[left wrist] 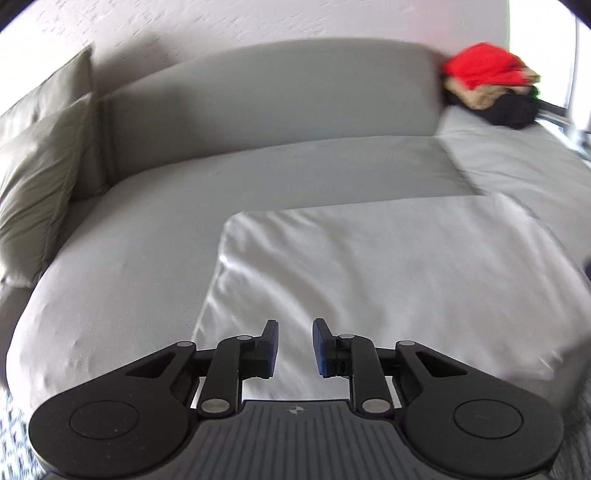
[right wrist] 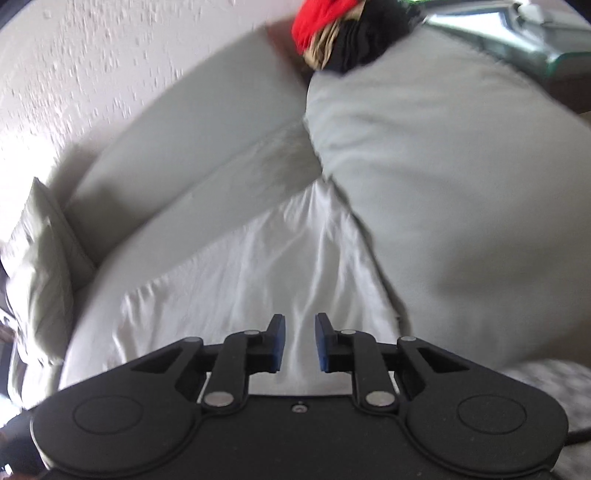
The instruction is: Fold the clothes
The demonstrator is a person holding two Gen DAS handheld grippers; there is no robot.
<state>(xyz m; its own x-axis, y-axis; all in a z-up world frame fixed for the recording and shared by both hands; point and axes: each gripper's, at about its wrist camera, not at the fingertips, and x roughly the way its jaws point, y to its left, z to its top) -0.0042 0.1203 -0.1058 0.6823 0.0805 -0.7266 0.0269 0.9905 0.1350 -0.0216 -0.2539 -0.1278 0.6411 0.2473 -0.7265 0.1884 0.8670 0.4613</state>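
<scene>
A white garment (left wrist: 369, 277) lies spread flat on the grey sofa seat (left wrist: 129, 258), its near edge reaching the seat's front. My left gripper (left wrist: 294, 325) hovers over that near edge, open, its blue pads (left wrist: 272, 347) apart with nothing between them. In the right wrist view the same white garment (right wrist: 229, 277) shows soft creases, running back toward the seam of the sofa cushions (right wrist: 461, 184). My right gripper (right wrist: 300, 319) hangs over its near part, also open and holding nothing. Both views are slightly blurred.
A pile of red, tan and black clothes (left wrist: 487, 85) sits at the sofa's far right corner (right wrist: 340, 33). Grey pillows (left wrist: 40, 166) (right wrist: 40, 251) lean at the left end. A glass-topped table (right wrist: 517, 33) stands behind. Speckled rug (right wrist: 546, 380) lies below.
</scene>
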